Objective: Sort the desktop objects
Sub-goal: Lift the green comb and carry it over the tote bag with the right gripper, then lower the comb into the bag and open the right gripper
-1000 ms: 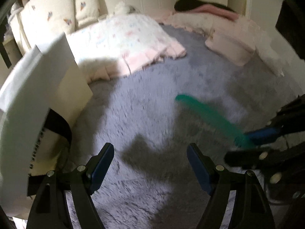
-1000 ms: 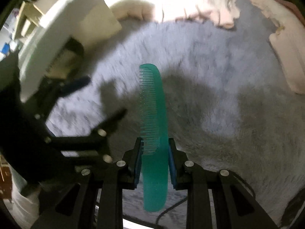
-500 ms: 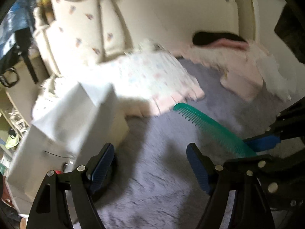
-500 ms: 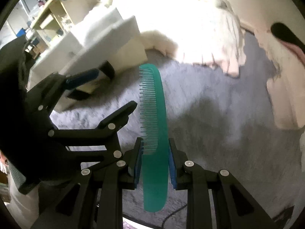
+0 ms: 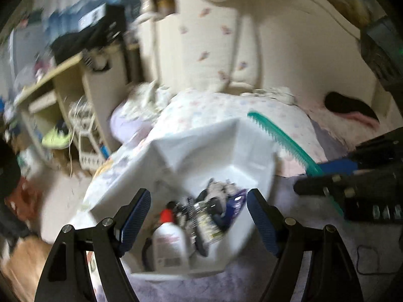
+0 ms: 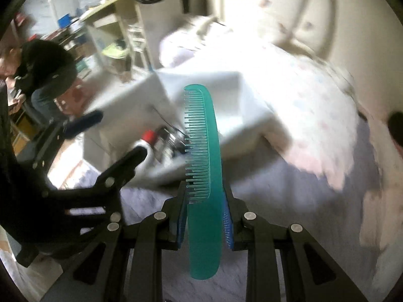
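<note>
My right gripper (image 6: 204, 201) is shut on a green comb (image 6: 202, 151), which stands up between the pads with its teeth to the left. The comb also shows in the left wrist view (image 5: 282, 142), held over the right edge of a white storage box (image 5: 176, 148). The box (image 6: 226, 93) holds a white bottle with a red cap (image 5: 168, 241), a dark blue packet (image 5: 234, 203) and other small items. My left gripper (image 5: 199, 216) is open and empty, hovering in front of the box opening.
The box sits on a grey fluffy blanket (image 6: 277, 188) on a bed, with a patterned pillow (image 5: 226, 105) and headboard (image 5: 277, 45) behind. A desk with shelves (image 5: 75, 88) stands at the left. A person in black (image 6: 45, 70) sits beyond.
Both grippers have swung left and tilted up toward the white box, whose open inside now shows. The comb stays held and has moved over the box's right edge.
</note>
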Action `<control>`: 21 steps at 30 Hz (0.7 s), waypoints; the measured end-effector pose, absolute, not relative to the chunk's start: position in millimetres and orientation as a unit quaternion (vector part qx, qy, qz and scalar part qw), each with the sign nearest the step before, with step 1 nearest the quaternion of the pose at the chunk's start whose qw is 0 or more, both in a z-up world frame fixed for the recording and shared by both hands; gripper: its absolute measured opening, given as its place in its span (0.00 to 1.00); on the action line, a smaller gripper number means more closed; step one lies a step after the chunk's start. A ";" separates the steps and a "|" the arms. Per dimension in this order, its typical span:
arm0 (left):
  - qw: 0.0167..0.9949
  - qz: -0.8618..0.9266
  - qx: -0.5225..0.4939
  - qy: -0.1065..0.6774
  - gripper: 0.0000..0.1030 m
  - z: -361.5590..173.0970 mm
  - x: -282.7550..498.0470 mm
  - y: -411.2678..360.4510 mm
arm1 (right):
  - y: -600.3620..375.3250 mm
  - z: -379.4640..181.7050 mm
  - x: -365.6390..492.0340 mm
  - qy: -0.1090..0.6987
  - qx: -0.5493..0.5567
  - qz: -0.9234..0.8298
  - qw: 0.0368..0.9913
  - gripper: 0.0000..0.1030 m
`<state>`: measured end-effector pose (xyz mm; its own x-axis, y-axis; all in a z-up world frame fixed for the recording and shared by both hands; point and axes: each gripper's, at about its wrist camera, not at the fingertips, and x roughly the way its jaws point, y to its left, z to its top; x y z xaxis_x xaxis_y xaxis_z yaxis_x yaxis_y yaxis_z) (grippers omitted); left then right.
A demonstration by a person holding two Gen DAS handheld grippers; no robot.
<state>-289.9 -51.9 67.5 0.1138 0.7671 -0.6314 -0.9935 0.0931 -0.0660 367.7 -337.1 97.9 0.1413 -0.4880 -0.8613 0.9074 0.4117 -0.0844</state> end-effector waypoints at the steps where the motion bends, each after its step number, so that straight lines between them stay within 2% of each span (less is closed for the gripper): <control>1: 0.698 0.627 -0.262 0.226 0.75 63.0 -298.9 -49.7 | -343.0 97.9 375.9 0.439 0.240 -0.483 0.719 0.24; 14: 0.681 0.616 -0.291 0.269 0.75 26.2 -306.1 -32.0 | -422.5 60.6 435.7 0.447 0.290 -0.480 0.697 0.24; 21: 0.685 0.606 -0.306 0.264 0.75 20.5 -307.5 -30.5 | -443.5 44.5 424.3 0.397 0.395 -0.482 0.673 0.26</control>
<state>-307.5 -30.5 20.5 0.1250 0.6684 -0.7332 -0.9921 0.0774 -0.0985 424.3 -443.5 44.5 0.2192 -0.3353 -0.9163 0.9635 0.2225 0.1490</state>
